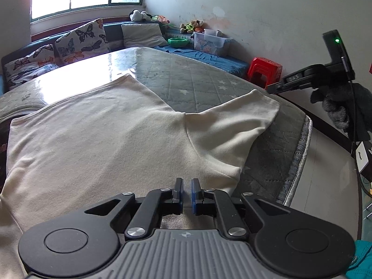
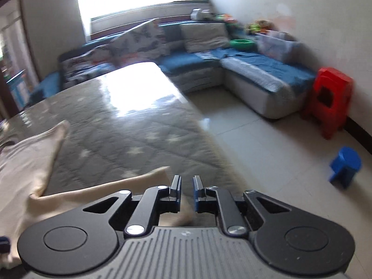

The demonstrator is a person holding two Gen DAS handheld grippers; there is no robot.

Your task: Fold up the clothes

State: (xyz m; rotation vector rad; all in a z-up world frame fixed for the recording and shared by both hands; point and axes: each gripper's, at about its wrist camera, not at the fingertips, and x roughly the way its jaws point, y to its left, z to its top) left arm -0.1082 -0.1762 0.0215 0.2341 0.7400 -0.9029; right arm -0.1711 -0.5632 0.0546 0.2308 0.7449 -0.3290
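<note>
A: What's the biggest thing here?
B: The quilted grey table (image 1: 190,81); its right edge drops to bare floor (image 2: 267,144), with a red stool (image 2: 330,100) by the wall.
A: And the garment?
B: A cream shirt (image 1: 93,134) lies flat on the table, body running away toward the window, one sleeve (image 1: 234,121) angling toward the table's right edge.
A: The tools?
B: The left gripper (image 1: 187,187) sits over the shirt's near edge, clenched, nothing visibly pinched. The right gripper (image 2: 186,183) is nearly closed and empty beside the sleeve.
</note>
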